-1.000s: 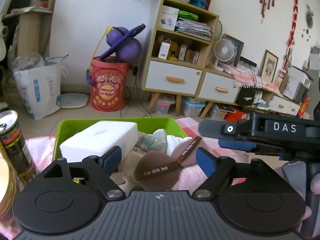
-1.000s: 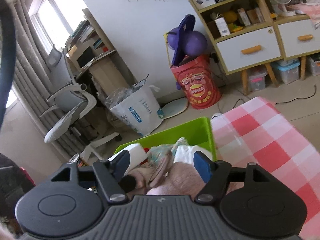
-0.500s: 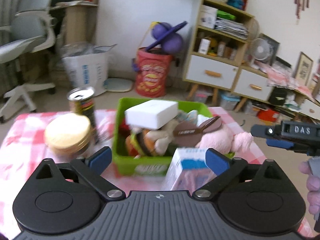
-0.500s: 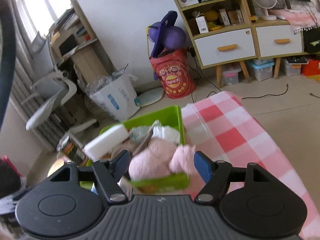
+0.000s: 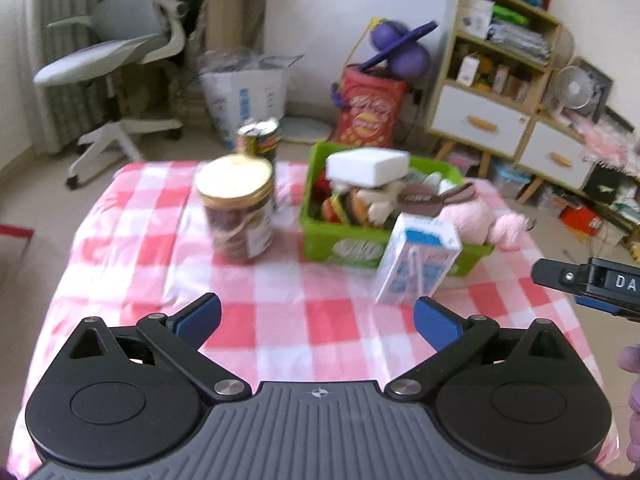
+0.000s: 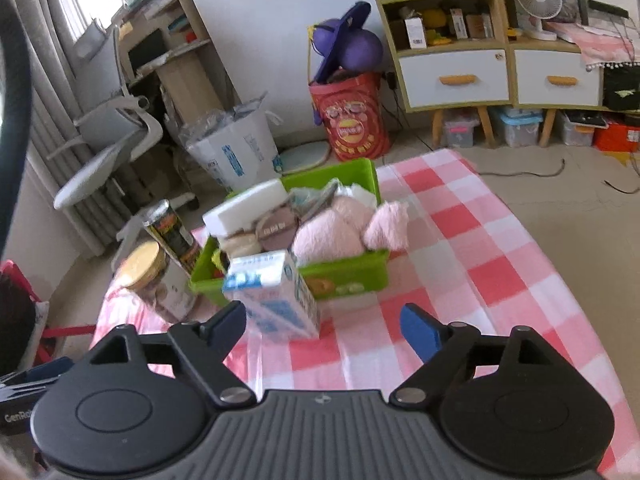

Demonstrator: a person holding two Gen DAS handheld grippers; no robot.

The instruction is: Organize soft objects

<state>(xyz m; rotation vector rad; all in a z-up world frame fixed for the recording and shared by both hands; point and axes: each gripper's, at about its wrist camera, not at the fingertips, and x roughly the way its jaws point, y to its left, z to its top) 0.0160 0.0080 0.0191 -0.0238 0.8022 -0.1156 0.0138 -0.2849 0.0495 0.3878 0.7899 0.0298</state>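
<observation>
Both tongs are held above the desk with nothing between them: the left tongs are spread wide, the right tongs are opening. From left to right are seen a jar, a can, a green bin heaped with soft toys, and a carton touching its front.

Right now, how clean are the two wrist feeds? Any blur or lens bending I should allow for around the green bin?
Left wrist view: motion blur smears the green bin, milk carton and glass jar; the carton's print is unreadable. Right wrist view: sharper, though the carton is still soft. Both views: fisheye bends the room's edges and darkens the corners; daylight is even, with no strong glare.
</observation>
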